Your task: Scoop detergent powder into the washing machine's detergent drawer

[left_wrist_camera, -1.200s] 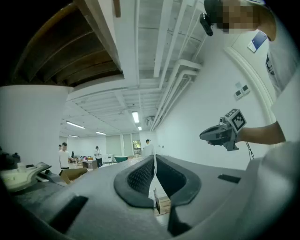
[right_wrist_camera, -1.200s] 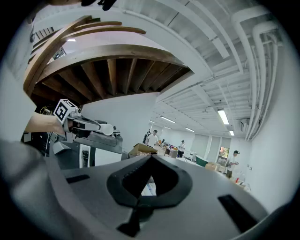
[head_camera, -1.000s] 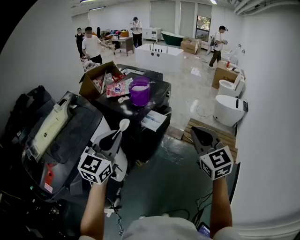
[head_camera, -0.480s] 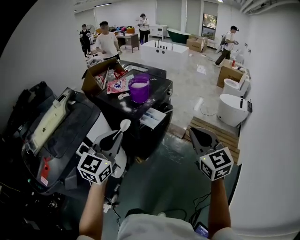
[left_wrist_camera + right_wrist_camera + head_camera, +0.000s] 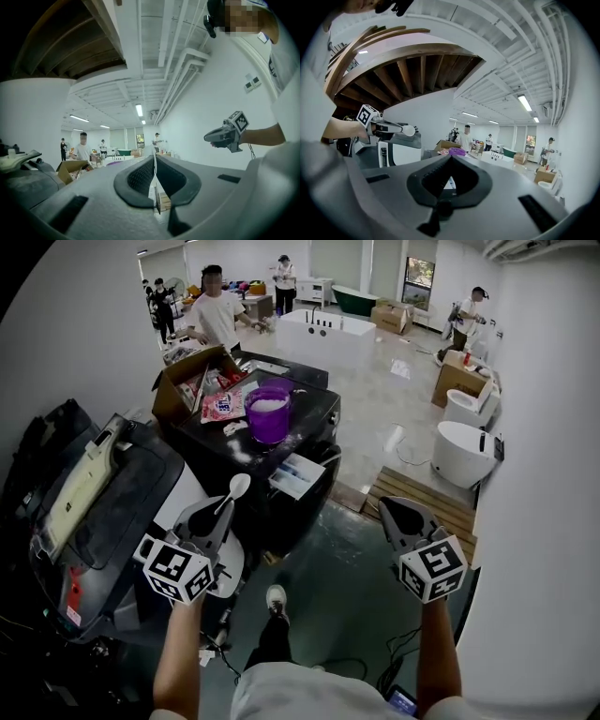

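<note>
Black counter: purple bucket (white powder inside)

Left gripper tight on spoon — right gripper closed, both arms outstretched.

We saw an open cardboard box with bright packets spilling from it. Just behind it a person in a white shirt stood near a long white bathtub. To the right, a white toilet stood by a wooden pallet, with another cardboard box and a second person farther back.
</note>
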The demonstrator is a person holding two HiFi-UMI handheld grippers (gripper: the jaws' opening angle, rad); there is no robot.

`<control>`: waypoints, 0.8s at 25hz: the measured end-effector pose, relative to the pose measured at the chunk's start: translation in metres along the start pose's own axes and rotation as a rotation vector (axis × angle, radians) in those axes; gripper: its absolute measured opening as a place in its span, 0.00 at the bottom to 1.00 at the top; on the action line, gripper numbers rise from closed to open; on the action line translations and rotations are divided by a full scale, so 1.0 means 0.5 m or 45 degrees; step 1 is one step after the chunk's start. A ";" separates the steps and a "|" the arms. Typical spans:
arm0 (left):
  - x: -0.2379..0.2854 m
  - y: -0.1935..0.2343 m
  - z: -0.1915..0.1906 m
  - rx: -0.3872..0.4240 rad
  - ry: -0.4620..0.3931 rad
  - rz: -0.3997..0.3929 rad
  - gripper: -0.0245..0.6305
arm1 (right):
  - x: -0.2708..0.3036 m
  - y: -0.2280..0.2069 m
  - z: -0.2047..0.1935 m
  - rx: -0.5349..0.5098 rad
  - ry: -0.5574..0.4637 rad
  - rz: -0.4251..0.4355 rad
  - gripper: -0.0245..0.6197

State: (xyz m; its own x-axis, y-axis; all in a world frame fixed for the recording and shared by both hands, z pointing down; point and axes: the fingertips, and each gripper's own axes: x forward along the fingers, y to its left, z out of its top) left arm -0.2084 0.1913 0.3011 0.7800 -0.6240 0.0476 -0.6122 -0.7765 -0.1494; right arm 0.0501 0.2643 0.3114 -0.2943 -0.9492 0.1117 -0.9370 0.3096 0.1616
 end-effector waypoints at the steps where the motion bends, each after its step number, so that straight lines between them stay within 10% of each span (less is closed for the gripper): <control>1: 0.021 0.018 -0.008 -0.003 -0.001 -0.003 0.06 | 0.022 -0.008 -0.006 0.000 0.005 0.000 0.03; 20: 0.579 0.529 -0.087 -0.049 0.034 -0.131 0.06 | 0.694 -0.276 0.029 0.022 0.069 -0.075 0.03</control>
State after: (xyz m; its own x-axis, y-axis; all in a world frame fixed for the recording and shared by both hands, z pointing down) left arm -0.1503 -0.1985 0.3183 0.8355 -0.5426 0.0867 -0.5341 -0.8390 -0.1044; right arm 0.0747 -0.1085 0.3137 -0.2284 -0.9611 0.1552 -0.9558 0.2517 0.1522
